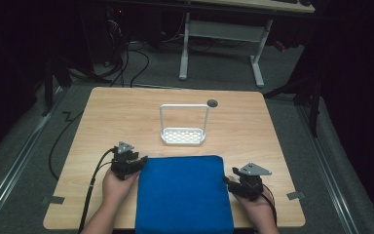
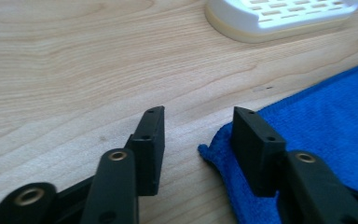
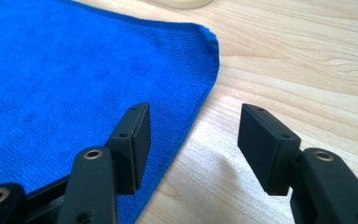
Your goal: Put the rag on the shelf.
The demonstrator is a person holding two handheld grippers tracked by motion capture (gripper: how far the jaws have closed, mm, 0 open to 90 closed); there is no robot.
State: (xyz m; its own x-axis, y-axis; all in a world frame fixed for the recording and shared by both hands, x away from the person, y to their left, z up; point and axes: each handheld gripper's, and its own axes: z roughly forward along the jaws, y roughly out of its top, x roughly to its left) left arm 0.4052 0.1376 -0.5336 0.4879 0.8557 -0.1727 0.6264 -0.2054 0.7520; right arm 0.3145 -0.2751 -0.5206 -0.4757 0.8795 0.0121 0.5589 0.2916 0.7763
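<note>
Dim room, grey floor (image 1: 24,161) (cables (image 1: 126,63) trailing).

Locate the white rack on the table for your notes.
In the high view, the white rack stands near the table's middle, just beyond the blue cloth's far edge, with a dark round hole behind its right corner.

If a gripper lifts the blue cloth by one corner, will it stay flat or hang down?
The blue cloth would probably hang limp: it looks like soft knit, with its corner bunched by the left gripper. It seems light. Being thin and flat on the table, it may slide when pushed.
</note>
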